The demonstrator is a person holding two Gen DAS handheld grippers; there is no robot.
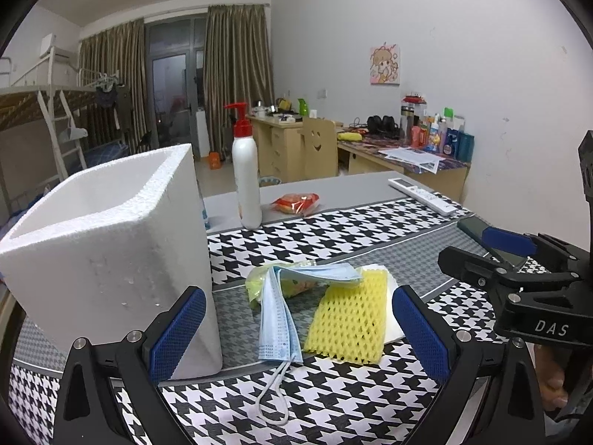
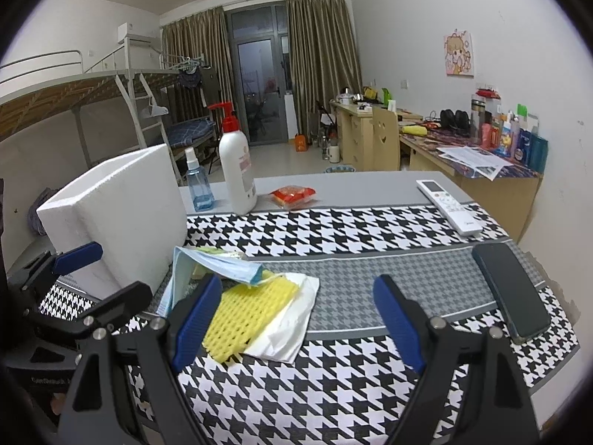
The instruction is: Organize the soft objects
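A pile of soft things lies on the houndstooth cloth: a blue face mask point(image 1: 276, 311) point(image 2: 226, 265), a yellow foam net sleeve point(image 1: 350, 320) point(image 2: 246, 315), a white tissue point(image 2: 287, 324) under it, and a yellow-green packet point(image 1: 294, 283) beneath the mask. A white foam box point(image 1: 107, 237) point(image 2: 122, 215) stands open-topped just left of the pile. My left gripper point(image 1: 298, 333) is open above the near edge of the pile, mask and net between its blue pads without touching. My right gripper point(image 2: 298, 322) is open too, its left pad over the net; nothing is held.
Behind the pile stand a white pump bottle point(image 1: 246, 181) point(image 2: 235, 170), a blue spray bottle point(image 2: 198, 181) and a red snack packet point(image 1: 296, 202) point(image 2: 292, 194). A white remote point(image 2: 448, 205) and a dark phone point(image 2: 513, 291) lie at the right. The table edge runs close on the right.
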